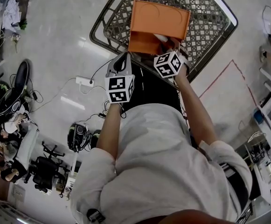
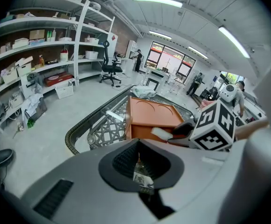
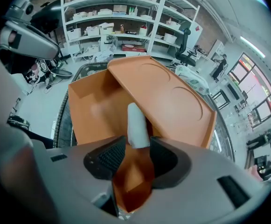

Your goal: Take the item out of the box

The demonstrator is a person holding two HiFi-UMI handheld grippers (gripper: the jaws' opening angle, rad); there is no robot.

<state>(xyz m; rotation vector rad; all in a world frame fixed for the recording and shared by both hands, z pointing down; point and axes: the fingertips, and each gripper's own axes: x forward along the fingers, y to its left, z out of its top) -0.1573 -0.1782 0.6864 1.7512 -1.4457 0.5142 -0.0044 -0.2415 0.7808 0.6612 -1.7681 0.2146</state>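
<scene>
Item (image 3: 136, 125) being clamped by right gripper (image 3: 137, 148) at box (image 1: 158, 20) mouth; extraction looking half done. Left gripper (image 2: 138, 160) idling, jaws together on nothing.

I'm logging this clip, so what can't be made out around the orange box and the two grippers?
- Orange box inside: in the head view its open lid covers it; in the right gripper view the right gripper blocks the bottom.
- White item: lower end hidden between that gripper's jaws; what it is, unclear.
- Speck behind the left gripper's shut jaws, left gripper view: too small to name.
- Basket: far side cut off by the head view's top edge.
</scene>
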